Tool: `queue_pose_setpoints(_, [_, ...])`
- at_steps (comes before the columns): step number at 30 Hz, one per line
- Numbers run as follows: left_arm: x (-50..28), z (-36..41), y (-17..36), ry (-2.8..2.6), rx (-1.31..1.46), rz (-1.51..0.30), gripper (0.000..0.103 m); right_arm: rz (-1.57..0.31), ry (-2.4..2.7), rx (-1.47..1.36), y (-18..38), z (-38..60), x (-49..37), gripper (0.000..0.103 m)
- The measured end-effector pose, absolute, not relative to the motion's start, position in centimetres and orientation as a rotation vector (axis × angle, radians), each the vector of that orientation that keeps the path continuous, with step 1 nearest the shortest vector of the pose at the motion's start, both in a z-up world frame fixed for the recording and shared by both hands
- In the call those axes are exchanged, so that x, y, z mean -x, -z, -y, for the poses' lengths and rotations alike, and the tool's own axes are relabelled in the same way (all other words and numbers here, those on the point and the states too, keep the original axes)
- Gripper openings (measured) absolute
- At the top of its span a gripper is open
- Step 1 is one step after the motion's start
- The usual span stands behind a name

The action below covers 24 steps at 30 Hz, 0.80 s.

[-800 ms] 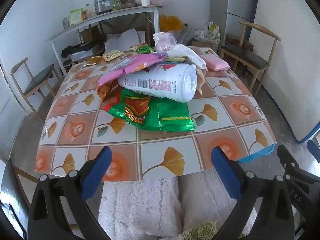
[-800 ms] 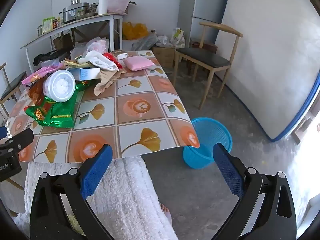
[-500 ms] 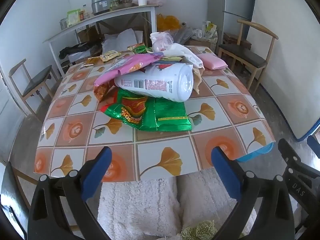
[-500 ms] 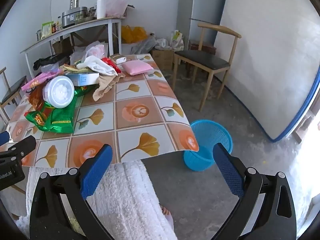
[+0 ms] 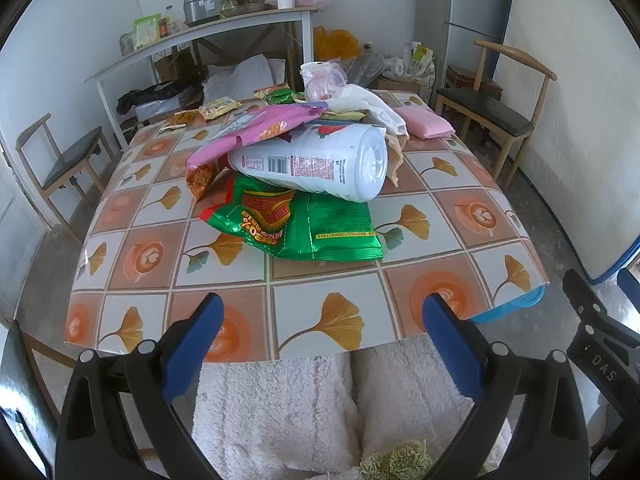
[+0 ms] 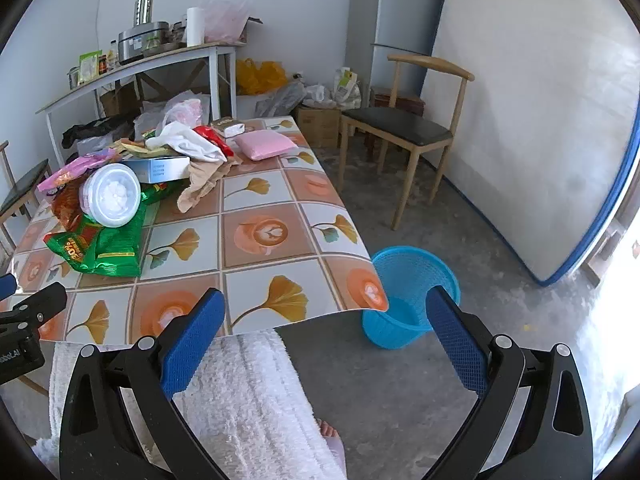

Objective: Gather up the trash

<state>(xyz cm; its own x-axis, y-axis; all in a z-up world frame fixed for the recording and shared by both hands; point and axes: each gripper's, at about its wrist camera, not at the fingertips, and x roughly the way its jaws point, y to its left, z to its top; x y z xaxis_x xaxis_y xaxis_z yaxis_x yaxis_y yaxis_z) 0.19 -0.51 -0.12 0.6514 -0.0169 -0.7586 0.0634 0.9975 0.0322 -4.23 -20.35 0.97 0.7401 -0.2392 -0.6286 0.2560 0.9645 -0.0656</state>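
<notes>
The trash lay heaped on the far half of the table, whose glossy cloth bore a checker of orange rounds and ginkgo leaves; nearest me sprawled a crinkled green foil snack bag, shiny and printed red; across it lay a white plastic jar on its side, smooth and cylindrical, its round base turned toward me; a pink wrapper draped over the jar; behind came a crumpled white plastic bag and a soft pink rectangular pack. My left gripper hung at the near table edge, its blue-padded fingers spread wide and holding nothing; my right gripper was likewise agape and bare, near the table's right corner; just beyond that corner, on the grey concrete floor, stood a blue plastic mesh basket, round and tapering; my lap wore fluffy white fleece.
</notes>
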Motion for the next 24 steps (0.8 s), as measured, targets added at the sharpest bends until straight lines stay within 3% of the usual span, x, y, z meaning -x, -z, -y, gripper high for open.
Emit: queue_pose_setpoints(24, [-0.25,0.13,0.57,0.044,-0.052,-0.865,0.097,-0.704,0.278,-0.010,-0.79,20.37,4.17,0.096])
